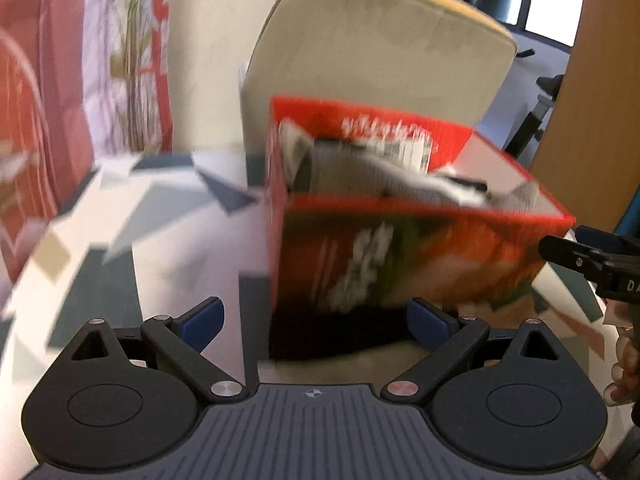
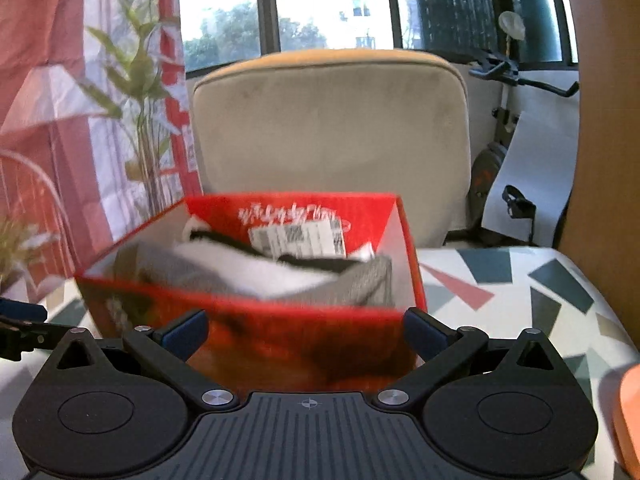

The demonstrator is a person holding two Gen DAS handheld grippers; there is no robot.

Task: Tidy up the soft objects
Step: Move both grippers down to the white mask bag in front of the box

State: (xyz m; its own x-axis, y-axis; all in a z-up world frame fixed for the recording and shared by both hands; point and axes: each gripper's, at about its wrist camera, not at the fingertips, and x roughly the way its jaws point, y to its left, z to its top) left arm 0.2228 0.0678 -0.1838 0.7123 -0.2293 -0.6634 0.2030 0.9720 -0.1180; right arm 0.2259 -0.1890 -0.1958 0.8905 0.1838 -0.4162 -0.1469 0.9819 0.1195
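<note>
An open red cardboard box [image 2: 256, 320] with printed sides stands on the table [image 2: 520, 280], which is covered by a white cloth patterned with grey, teal and pink angular shapes. Inside the box lie soft grey and white fabric pieces [image 2: 280, 272], crumpled together with some black among them; a white printed label is stuck on the inner far wall.

The right gripper [image 2: 306, 330] sits just in front of the box's near wall, its blue-padded fingers [image 2: 188, 330] spread wide apart and holding nothing. The left gripper [image 1: 316, 320] is near the box's corner, its fingers likewise spread wide with nothing pressed between them; the box's lower edge shows in the gap, though contact cannot be judged through the blur.

Behind the table stands a beige upholstered chair [image 2: 332, 128]. A green leafy plant [image 2: 136, 80] rises at the left beside red and white material.
</note>
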